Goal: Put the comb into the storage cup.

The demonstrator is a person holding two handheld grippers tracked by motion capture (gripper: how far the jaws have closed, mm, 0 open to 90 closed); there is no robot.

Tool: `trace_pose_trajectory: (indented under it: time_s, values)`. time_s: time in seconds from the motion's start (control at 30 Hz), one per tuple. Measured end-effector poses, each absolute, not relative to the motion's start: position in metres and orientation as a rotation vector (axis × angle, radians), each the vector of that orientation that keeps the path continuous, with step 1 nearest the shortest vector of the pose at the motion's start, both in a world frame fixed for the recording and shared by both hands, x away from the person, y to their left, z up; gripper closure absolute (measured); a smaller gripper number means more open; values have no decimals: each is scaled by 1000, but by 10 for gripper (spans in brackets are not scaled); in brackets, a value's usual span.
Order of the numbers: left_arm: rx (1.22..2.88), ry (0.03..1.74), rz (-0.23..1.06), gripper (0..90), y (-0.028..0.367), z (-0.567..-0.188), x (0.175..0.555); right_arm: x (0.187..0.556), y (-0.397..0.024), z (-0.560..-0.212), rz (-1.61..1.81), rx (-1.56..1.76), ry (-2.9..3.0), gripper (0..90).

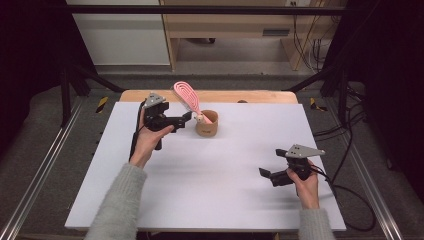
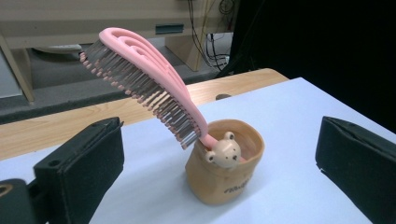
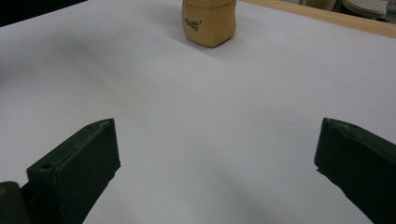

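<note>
White rectangular board point(image 1: 210, 185) lies on a light wooden tabletop point(image 1: 260, 96), wood exposed along the far edge. Grey speckled floor point(image 1: 45, 125) around it. Black metal frame struts point(image 1: 67, 95) stand left and right; aluminium rails point(image 1: 35, 185) run along both sides. Behind: pale wooden shelf unit point(image 1: 225, 25), white panel point(image 1: 120, 35), black cables point(image 1: 310, 50). Sides dark.
</note>
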State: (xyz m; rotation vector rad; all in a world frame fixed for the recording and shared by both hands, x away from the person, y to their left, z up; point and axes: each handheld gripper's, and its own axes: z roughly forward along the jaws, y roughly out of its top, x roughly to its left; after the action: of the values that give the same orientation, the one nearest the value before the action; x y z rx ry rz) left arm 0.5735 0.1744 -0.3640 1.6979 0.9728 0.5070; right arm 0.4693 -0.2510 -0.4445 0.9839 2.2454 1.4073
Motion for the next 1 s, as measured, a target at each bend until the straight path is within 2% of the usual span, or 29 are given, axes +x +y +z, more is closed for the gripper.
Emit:
trace_pose_trajectory:
  time_s: [0.47, 1.0]
  values:
    - [1721, 858, 481, 2, 191, -361, 540, 470, -251, -445, 1407, 984, 2245, 5]
    - [1735, 816, 455, 3, 218, -387, 507, 469, -251, -444, 1414, 988, 2242, 5]
